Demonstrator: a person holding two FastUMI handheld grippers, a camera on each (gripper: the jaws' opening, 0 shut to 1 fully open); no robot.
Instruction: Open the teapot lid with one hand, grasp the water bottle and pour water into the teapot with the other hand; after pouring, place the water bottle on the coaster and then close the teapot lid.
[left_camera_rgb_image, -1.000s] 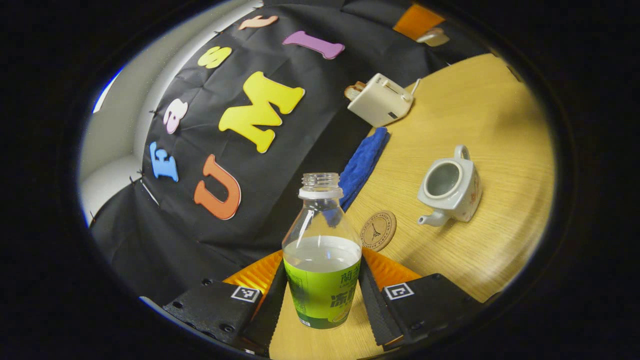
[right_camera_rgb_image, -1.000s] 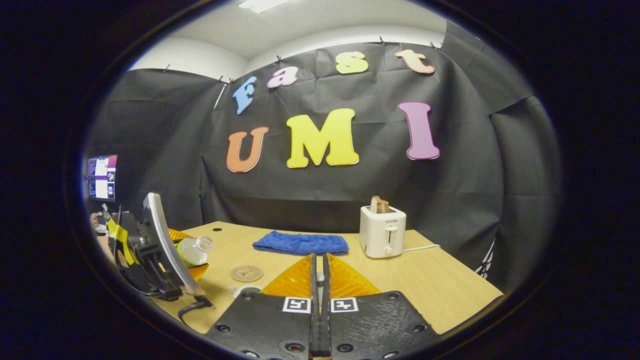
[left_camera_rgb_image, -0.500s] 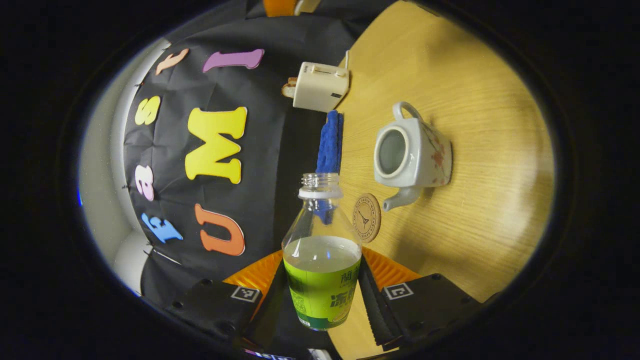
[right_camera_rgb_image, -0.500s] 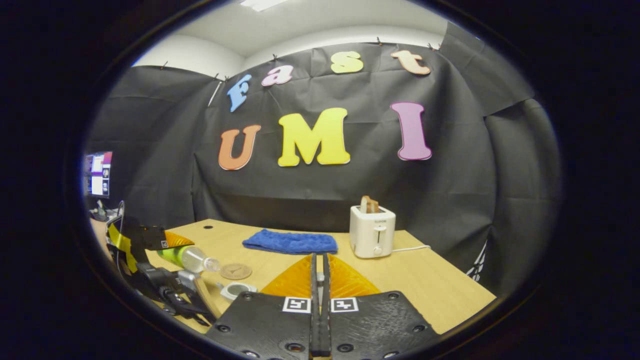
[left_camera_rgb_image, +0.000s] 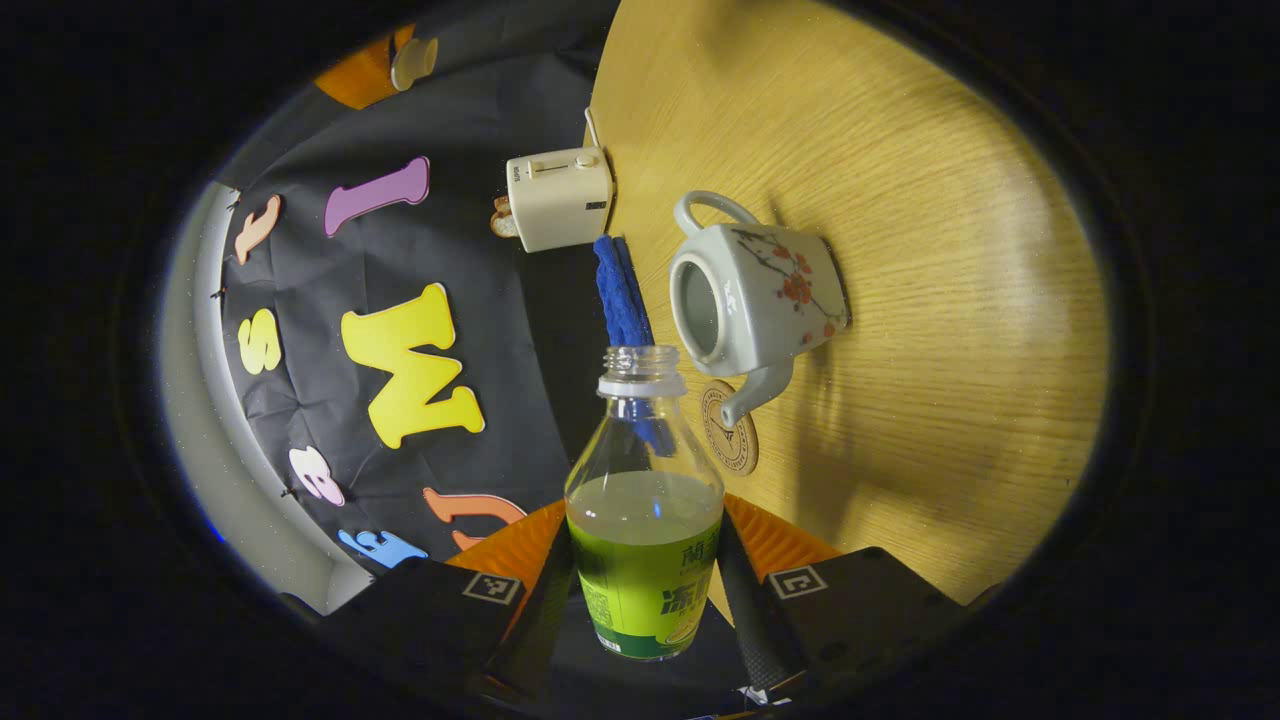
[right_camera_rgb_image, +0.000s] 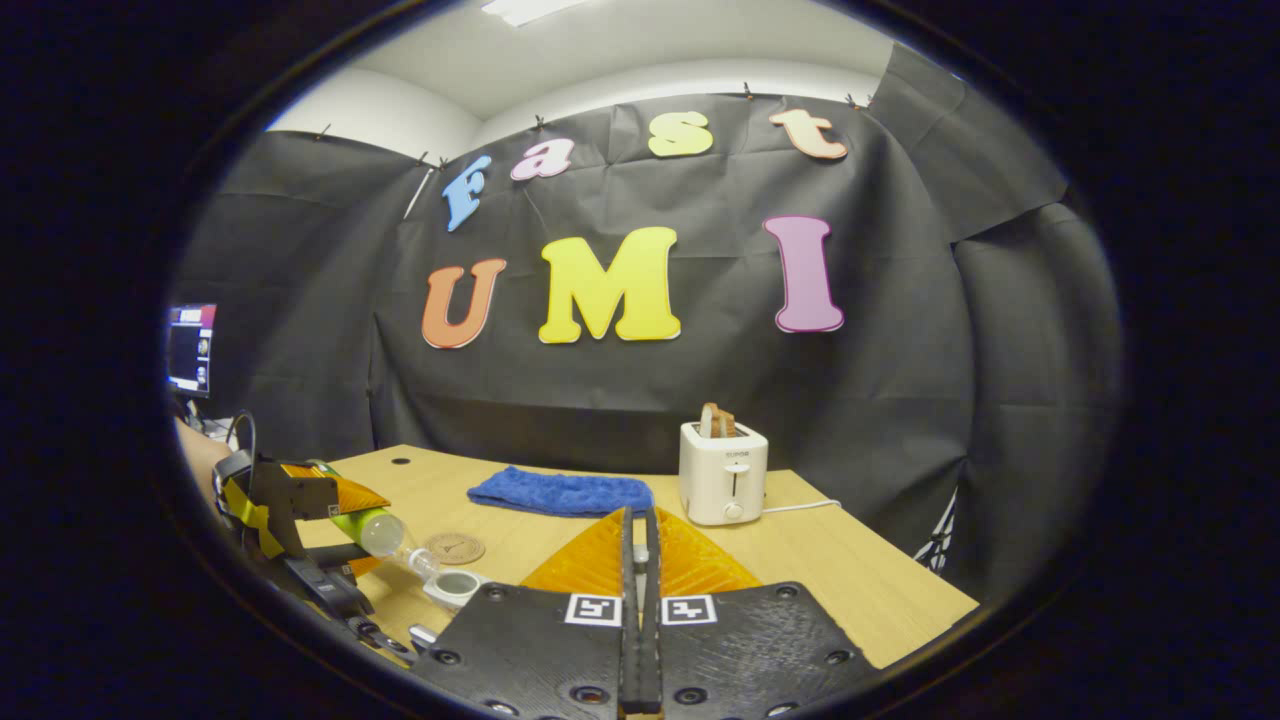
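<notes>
My left gripper (left_camera_rgb_image: 645, 560) is shut on a clear water bottle (left_camera_rgb_image: 645, 500) with a green label, no cap and water in its lower half. In the right gripper view that bottle (right_camera_rgb_image: 380, 530) is tipped over, its neck pointing down at the open mouth of the white flowered teapot (right_camera_rgb_image: 455, 585). The teapot (left_camera_rgb_image: 760, 300) stands lidless on the table, its spout over a round cork coaster (left_camera_rgb_image: 730, 440). My right gripper (right_camera_rgb_image: 640, 515) is shut and held high to the right. In the left gripper view, the cream lid (left_camera_rgb_image: 412, 62) sits between its fingers.
A folded blue towel (right_camera_rgb_image: 560, 493) lies at the back of the wooden table (left_camera_rgb_image: 950, 300), with a white toaster (right_camera_rgb_image: 722, 472) holding toast beside it. A screen (right_camera_rgb_image: 190, 350) glows at the far left, and a sleeve shows behind the left gripper.
The left gripper has rolled further and moved closer to the teapot, tipping the bottle from a slant to neck-down over the opening. The right gripper has drifted slightly, still shut.
</notes>
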